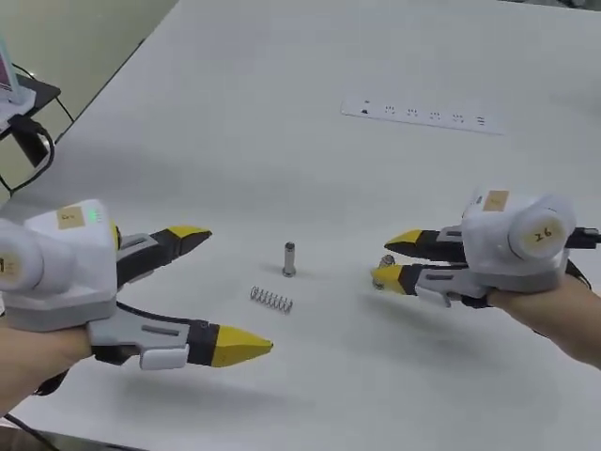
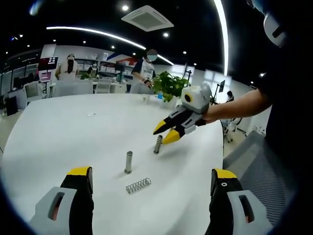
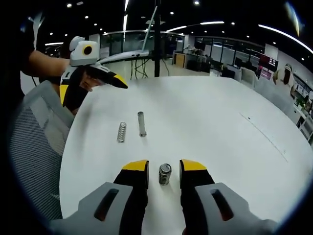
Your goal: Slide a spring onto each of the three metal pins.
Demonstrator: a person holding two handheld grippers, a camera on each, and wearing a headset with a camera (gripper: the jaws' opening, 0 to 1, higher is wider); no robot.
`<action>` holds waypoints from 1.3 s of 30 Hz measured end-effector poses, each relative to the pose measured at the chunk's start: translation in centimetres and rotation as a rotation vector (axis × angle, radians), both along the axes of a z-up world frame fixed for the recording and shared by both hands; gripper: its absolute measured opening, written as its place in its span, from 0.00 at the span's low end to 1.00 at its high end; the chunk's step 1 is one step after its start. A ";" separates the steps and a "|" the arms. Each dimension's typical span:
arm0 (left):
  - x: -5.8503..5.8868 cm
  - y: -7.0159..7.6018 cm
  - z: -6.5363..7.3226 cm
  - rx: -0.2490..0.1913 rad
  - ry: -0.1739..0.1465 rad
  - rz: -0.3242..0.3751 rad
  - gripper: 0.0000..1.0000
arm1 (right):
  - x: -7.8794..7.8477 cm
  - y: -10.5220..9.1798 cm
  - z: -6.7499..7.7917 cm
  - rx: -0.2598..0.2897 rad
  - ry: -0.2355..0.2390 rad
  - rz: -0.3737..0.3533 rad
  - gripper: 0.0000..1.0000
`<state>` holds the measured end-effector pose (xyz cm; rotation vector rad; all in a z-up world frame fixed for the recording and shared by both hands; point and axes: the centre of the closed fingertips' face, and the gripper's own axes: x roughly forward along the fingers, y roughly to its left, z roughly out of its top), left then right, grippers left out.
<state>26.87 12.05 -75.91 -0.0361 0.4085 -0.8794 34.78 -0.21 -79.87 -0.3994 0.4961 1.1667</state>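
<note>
White table, head view: plain top, with a power strip well back from the work.
Jaws, head view: the left gripper is spread wide and empty, near the loose spring. The right gripper is narrow around the sprung pin, which is half hidden there, so the coil is likely on it but hard to read.
Risk, head view: the bare pin stands free and upright just behind the loose spring, and a jaw tip brushing it would probably topple it.
Count, head view: two pins, two springs, two grippers.
Jaws, left gripper view: the left gripper is wide, with nothing between.
Risk, left gripper view: the loose spring lies flat near the foot of the bare pin. Pinched off-centre, it may roll or flick away.
Count, left gripper view: one bare pin, one sprung pin at the right gripper, one loose spring.
Jaws, right gripper view: the right gripper is narrow, with a slim gap each side of the sprung pin, so it is not clamping.
Risk, right gripper view: pulling back crooked could catch the coil and tip that pin.
Count, right gripper view: one sprung pin, one bare pin, one loose spring just beside it, and the left gripper beyond.
</note>
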 end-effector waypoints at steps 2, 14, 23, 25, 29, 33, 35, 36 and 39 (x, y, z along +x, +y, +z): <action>0.0 -0.1 0.1 -0.004 -0.002 -0.001 0.98 | -0.1 -0.1 0.5 0.012 -0.007 -0.005 0.24; 0.2 -0.2 0.4 0.000 -0.006 -0.003 0.98 | -0.7 -0.9 2.7 0.081 -0.032 -0.055 0.24; 0.0 -0.2 0.2 0.004 -0.003 -0.002 0.97 | -1.3 -2.0 3.5 0.127 -0.022 -0.091 0.24; 0.0 -0.2 0.3 0.004 -0.004 -0.002 0.97 | -1.4 -2.2 3.7 0.135 -0.025 -0.096 0.24; 0.1 -0.3 0.4 0.003 -0.007 -0.002 0.97 | -1.7 -2.6 3.8 0.148 -0.021 -0.106 0.24; 0.2 -0.3 0.4 0.001 -0.007 -0.001 0.97 | -2.2 -2.8 3.7 0.154 -0.015 -0.109 0.23; 0.2 -0.2 0.4 0.004 -0.009 0.000 0.97 | -2.4 -2.8 3.6 0.159 -0.009 -0.111 0.23; 0.2 -0.2 0.3 0.011 -0.010 0.001 0.96 | -2.5 -2.9 3.5 0.159 -0.005 -0.112 0.23; 0.1 -0.1 0.2 0.009 -0.008 0.001 0.96 | -3.0 -3.0 3.0 0.160 0.011 -0.113 0.23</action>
